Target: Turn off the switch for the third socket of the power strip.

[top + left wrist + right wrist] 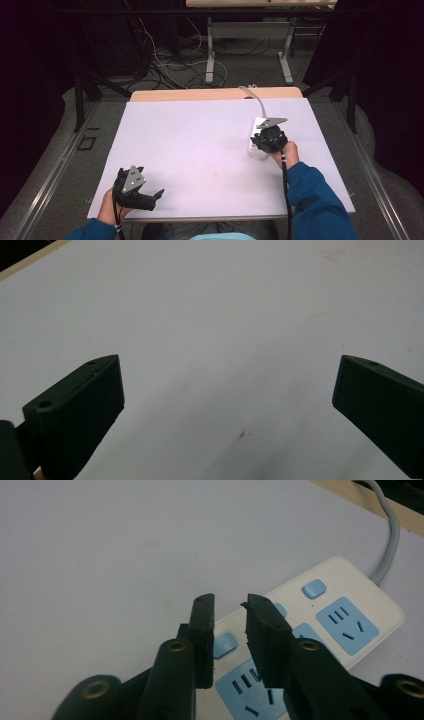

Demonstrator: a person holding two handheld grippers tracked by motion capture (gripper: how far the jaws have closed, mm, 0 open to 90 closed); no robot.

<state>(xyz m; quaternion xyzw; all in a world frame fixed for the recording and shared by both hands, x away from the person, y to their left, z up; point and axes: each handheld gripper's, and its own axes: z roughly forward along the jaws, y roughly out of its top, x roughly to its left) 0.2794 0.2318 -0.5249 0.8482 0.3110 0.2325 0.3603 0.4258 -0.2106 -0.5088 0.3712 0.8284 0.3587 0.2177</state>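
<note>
White power strip (320,630), flat, table's right

Power strip (257,142) on the table (200,150) at its right side, cord (256,100) running off the far edge, right gripper (269,142) above the strip, left gripper (150,197) well apart, near-left corner.

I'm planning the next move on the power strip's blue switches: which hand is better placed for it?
Right, most likely. The right tongs hover just above the power strip, slightly parted and holding nothing, by a blue switch. The left tongs sit wide open at the table's near left edge, far from it.
</note>
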